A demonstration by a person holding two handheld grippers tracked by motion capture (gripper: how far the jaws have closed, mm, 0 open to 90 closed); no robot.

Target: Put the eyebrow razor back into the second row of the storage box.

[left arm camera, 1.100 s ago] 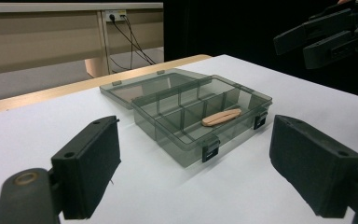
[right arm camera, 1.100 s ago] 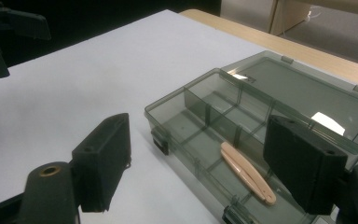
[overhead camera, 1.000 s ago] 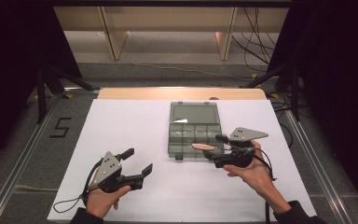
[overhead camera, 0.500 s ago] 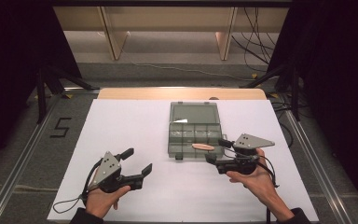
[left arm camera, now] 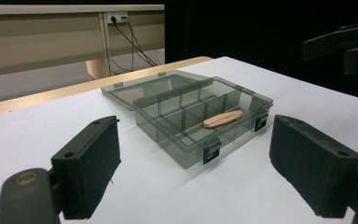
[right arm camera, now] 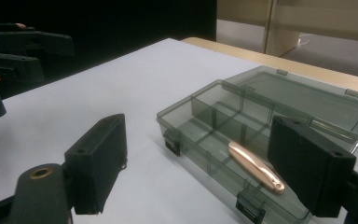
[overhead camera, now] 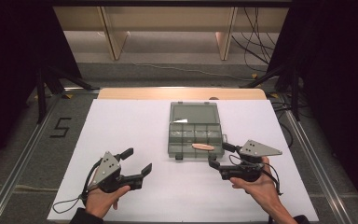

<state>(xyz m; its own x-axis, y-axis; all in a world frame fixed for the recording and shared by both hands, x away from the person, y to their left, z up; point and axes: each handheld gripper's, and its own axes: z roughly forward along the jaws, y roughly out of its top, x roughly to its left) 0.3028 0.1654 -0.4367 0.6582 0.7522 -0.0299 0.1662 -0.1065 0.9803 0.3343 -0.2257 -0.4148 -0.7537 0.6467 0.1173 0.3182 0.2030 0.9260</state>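
Box (overhead camera: 195, 130): lid laid back, so you can reach compartments.
Clip (overhead camera: 203, 147): lower-right compartment, released.
Right gripper (overhead camera: 220, 156): your jaws just widened, empty.
Left gripper (overhead camera: 136, 161): spread, idle lower left.

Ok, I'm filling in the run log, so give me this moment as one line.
right tool: open, empty, jaws just opening, beside box | clip: lying in box, front row | left tool: open, empty | lid: open

bare white table (overhead camera: 121, 126) left and front, open compartment box (overhead camera: 196, 135) blocking centre-right
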